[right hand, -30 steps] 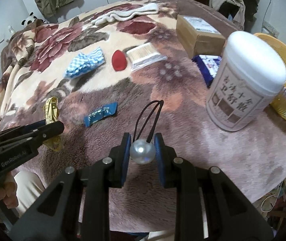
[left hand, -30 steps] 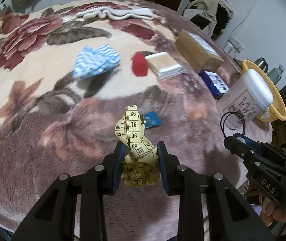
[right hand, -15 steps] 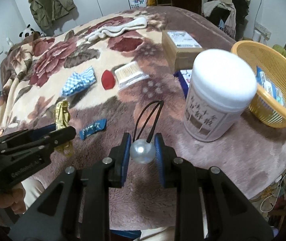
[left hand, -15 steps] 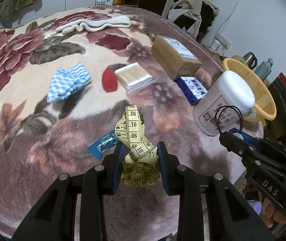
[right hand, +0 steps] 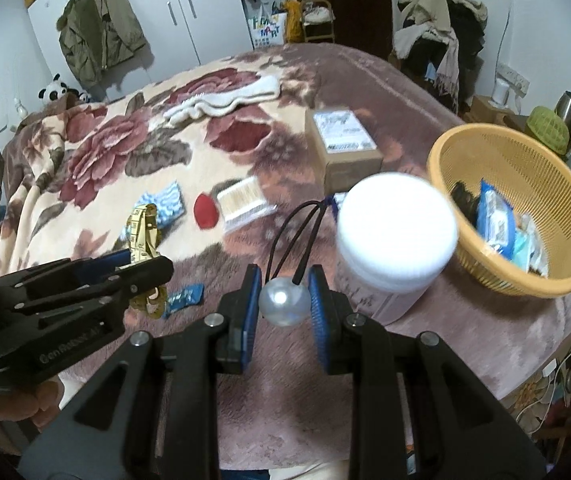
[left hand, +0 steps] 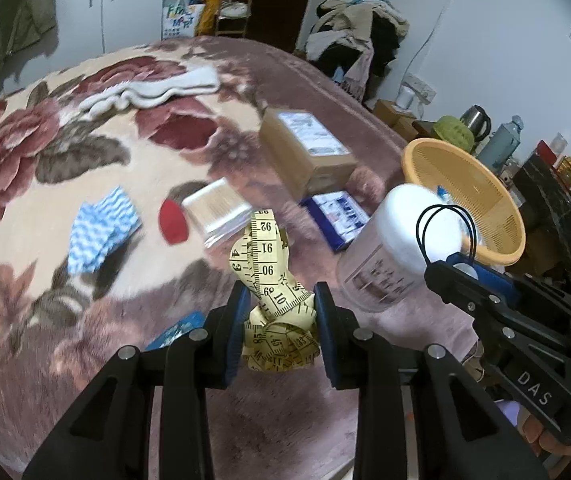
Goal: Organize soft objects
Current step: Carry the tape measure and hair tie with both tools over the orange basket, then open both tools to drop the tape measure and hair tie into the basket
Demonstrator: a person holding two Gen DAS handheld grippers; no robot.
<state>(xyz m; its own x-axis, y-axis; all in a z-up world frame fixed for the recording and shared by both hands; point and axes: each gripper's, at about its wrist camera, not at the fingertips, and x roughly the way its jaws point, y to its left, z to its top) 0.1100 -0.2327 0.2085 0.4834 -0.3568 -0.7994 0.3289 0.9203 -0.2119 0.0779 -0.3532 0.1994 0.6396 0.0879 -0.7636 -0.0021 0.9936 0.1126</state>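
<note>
Tape measure sits clamped in left tool; right view shows right tool pinching pearl hair tie.

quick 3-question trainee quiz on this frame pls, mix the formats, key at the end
1. True or false: the left gripper is shut on a crumpled yellow tape measure.
2. What does the right gripper hold? A) the red pouch B) a pearl-bead hair tie C) the cotton swab box
3. Fill in: the white-lidded jar stands upright on the blanket beside the orange ____, which already holds several packets.

Key: 1 true; 2 B; 3 basket
</note>
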